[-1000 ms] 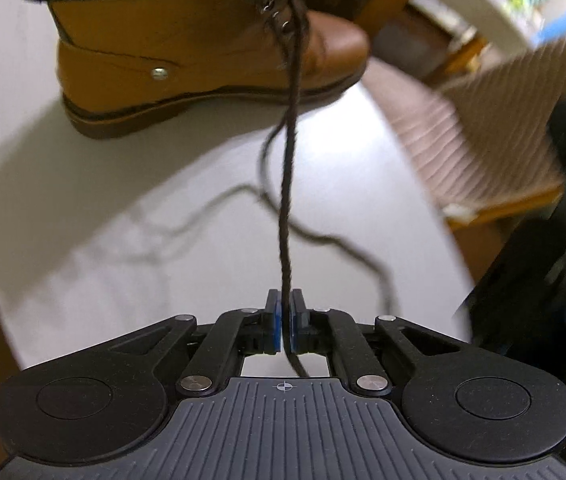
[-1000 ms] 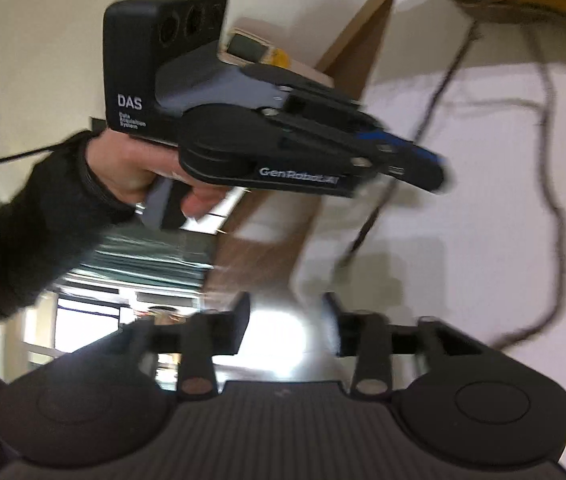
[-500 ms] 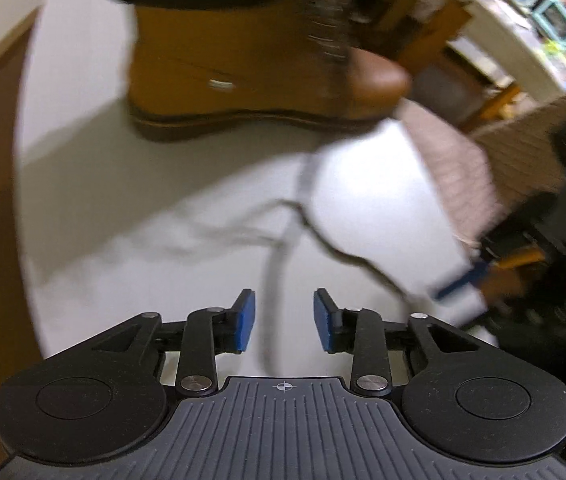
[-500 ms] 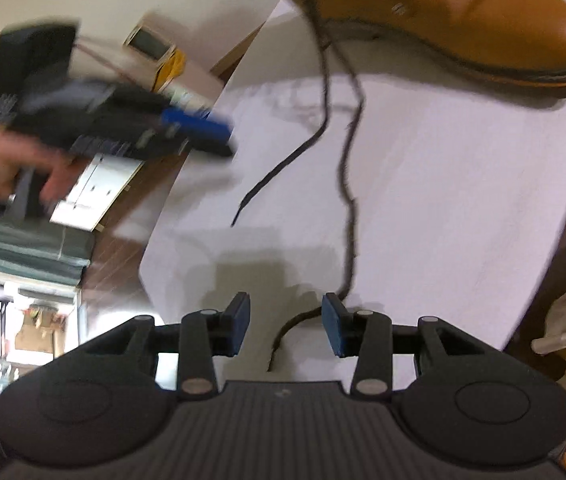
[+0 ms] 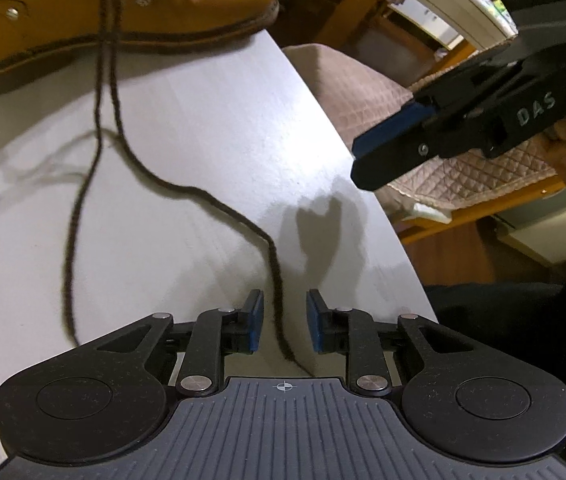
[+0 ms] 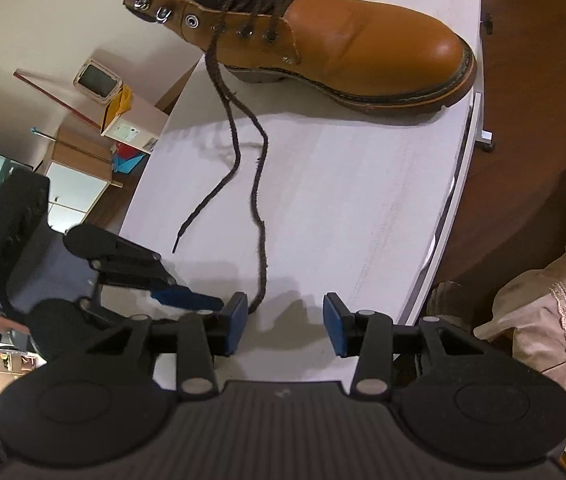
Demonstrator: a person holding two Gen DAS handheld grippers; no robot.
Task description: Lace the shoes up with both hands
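A tan leather boot stands on the white table. Two dark brown lace ends trail from its eyelets across the tabletop. The longer lace runs slack between the blue pads of my left gripper, whose jaws are closing without pressing it. The shorter lace lies free. My right gripper hangs open just above the table with nothing between its fingers; the longer lace's tip ends beside its left finger. Each gripper shows in the other's view: the right gripper and the left gripper.
The table's curved edge runs close on the right, with a quilted beige cushion and wooden floor beyond. Boxes and a low cabinet stand past the far edge. A person's hand holds each gripper.
My left gripper let go of the taut lace, opened and moved across the table; the lace now lies slack between narrowing pads. The right gripper swung down towards the table and boot.
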